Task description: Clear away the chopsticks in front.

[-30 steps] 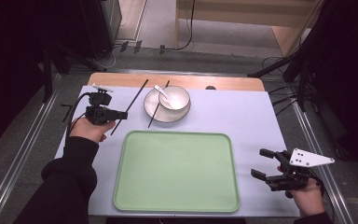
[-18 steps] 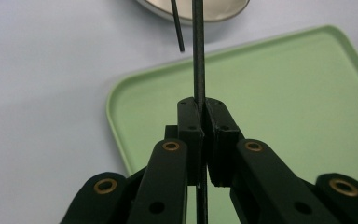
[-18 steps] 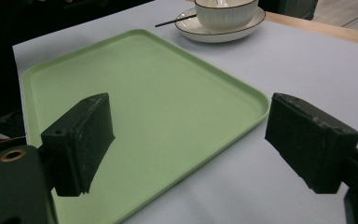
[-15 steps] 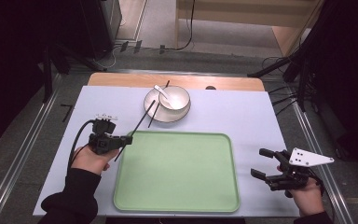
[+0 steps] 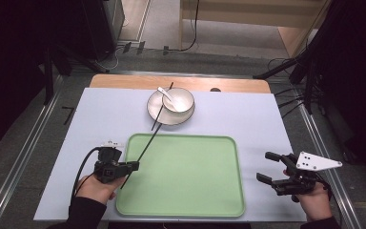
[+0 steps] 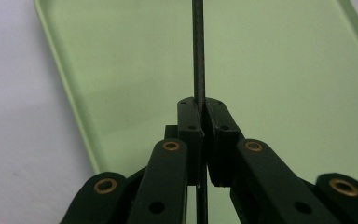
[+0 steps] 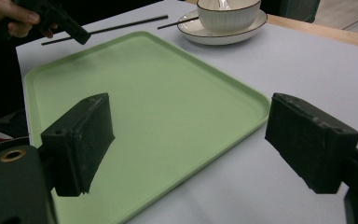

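Nearest the person, the left hand-held gripper sits at the near-left corner of the green tray, its jaws pressed together on a thin black chopstick. In the left gripper view the chopstick runs straight up from between the pinching jaws, over the tray's floor. From above, the stick slants across the tray's left rim, its near end over the lilac mat and its far end pointing toward the dishes.

At the near right, the right hand-held gripper rests just off the tray's right edge, jaws spread wide and holding nothing. Its own view looks across the tray between the two parted pads, with the left hand-held gripper and the pinched chopstick at the far side.

The tray lies bare in the middle of the mat that covers the counter.

Beyond it stands a white saucer carrying a white bowl, with a white spoon lying in the bowl. A second black chopstick leans across the saucer's left side. In the right gripper view the bowl and saucer sit past the tray's far corner.
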